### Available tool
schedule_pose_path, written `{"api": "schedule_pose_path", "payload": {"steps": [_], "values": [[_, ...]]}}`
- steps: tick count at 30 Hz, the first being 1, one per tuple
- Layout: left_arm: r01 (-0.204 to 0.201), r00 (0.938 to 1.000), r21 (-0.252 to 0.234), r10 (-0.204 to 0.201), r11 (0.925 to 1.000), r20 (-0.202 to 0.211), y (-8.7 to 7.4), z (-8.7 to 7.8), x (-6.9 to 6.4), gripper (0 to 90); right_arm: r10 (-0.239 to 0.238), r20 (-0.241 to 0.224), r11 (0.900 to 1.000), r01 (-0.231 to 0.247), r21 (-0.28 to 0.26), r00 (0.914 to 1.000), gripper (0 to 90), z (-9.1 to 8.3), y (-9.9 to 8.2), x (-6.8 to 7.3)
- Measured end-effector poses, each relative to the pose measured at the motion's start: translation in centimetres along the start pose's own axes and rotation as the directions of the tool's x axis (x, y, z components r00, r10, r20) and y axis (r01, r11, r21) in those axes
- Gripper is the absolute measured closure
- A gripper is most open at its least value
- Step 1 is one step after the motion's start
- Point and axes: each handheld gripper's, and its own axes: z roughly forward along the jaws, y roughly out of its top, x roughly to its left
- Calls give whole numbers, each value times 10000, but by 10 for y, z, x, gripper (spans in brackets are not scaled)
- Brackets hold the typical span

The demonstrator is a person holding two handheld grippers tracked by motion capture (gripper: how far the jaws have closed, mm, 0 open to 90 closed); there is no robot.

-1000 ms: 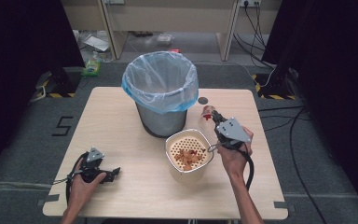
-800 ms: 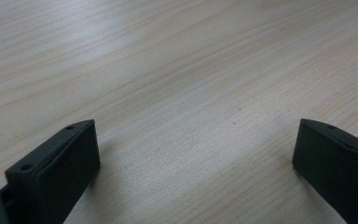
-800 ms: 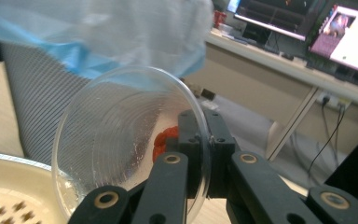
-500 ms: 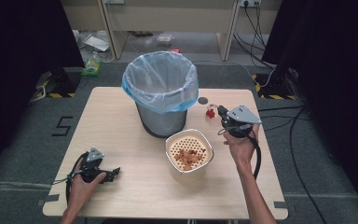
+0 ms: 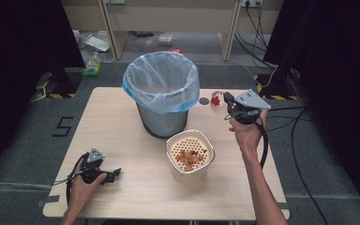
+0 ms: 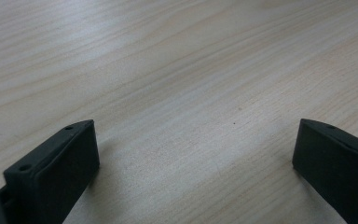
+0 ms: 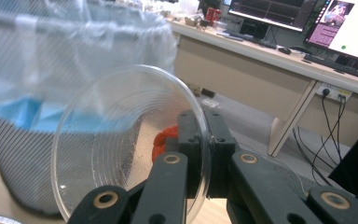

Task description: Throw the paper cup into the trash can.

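Right gripper (image 5: 223, 104) lifted clear cup (image 5: 216, 100) off table (image 5: 122, 126).

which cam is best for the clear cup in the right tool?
Right gripper view: the clear cup is close up, rim clamped between the jaws, red bits inside. High view shows it small, beside the bin. Left gripper view shows bare table.

Left hand-held gripper (image 5: 114, 173) rests low, jaws wide apart; right hand-held gripper (image 5: 221, 99) raised, jaws pinched together
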Motion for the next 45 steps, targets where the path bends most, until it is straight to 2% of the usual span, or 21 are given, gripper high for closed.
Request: {"api": "schedule_pose_path", "payload": {"steps": [4, 9, 10, 13, 14, 15, 16, 18, 22, 23, 27, 29, 30, 32, 35, 36, 38, 39, 40, 45], "values": [[-2, 10000, -6, 2, 10000, -7, 0, 0, 0, 0, 34, 25, 10000, -34, -58, 10000, 876, 3, 10, -4], [-8, 10000, -7, 8, 10000, -6, 0, 0, 0, 0, 8, 145, 9995, -4, -330, 9999, 876, 4, 40, -8], [0, 10000, -13, 0, 10000, -6, 0, 0, 0, 0, 8, 145, 9995, -4, -330, 9999, 876, 4, 40, -8], [13, 10000, -19, -13, 10000, -6, 0, 0, 0, 0, -137, 138, 9981, 146, -597, 9998, 875, 7, 65, -6], [13, 10000, -19, -13, 10000, -6, 0, 0, 0, 0, -137, 138, 9981, 146, -597, 9998, 875, 7, 65, -6], [0, 10000, -8, 0, 10000, -5, 0, 0, 0, 0, -271, 95, 9971, 277, -715, 9996, 875, 10, 77, -3], [0, 10000, -8, 0, 10000, -5, 0, 0, 0, 0, -271, 95, 9971, 277, -715, 9996, 875, 10, 77, -3], [-1, 10000, -15, 1, 10000, -7, 0, 0, 0, 0, -449, -19, 9952, 446, -875, 9990, 874, 15, 93, 5], [-1, 10000, -12, 1, 10000, -5, 0, 0, 0, 0, -617, -216, 9934, 593, -984, 9979, 874, 22, 106, 16], [9, 10000, -13, -9, 10000, -5, 0, 0, 0, 0, -699, -363, 9925, 659, -1028, 9969, 874, 28, 112, 23], [7, 10000, -8, -7, 10000, -2, 0, 0, 0, 0, -772, -693, 9927, 702, -979, 9946, 873, 43, 120, 39], [-5, 10000, -5, 5, 10000, -1, 0, 0, 0, 0, -779, -752, 9925, 702, -999, 9941, 873, 47, 121, 43], [-5, 10000, -7, 5, 10000, -3, 0, 0, 0, 0, -729, -986, 9935, 635, -950, 9925, 872, 56, 123, 53], [-6, 10000, -7, 6, 10000, -2, 0, 0, 0, 0, -920, -1119, 9936, 838, -760, 9895, 870, 66, 123, 63], [-5, 10000, -6, 5, 10000, 0, 0, 0, 0, 0, -913, -1256, 9943, 836, -654, 9879, 862, 75, 123, 71], [-2, 10000, -7, 2, 10000, -1, 0, 0, 0, 0, -985, -1408, 9947, 934, -420, 9851, 841, 87, 120, 81], [-7, 10000, -4, 7, 10000, -1, 0, 0, 0, 0, -933, -1571, 9956, 904, -256, 9832, 787, 94, 118, 88], [-5, 10000, -7, 5, 10000, 0, 0, 0, 0, 0, -933, -1571, 9956, 904, -256, 9832, 787, 94, 118, 88], [-4, 10000, -7, 4, 10000, 0, 0, 0, 0, 0, -721, -1638, 9973, 734, 16, 9839, 683, 102, 116, 94], [-29, 10000, -12, 29, 10000, -19, 0, 0, 0, 0, -591, -1568, 9982, 599, 3, 9859, 620, 104, 117, 94]]}}
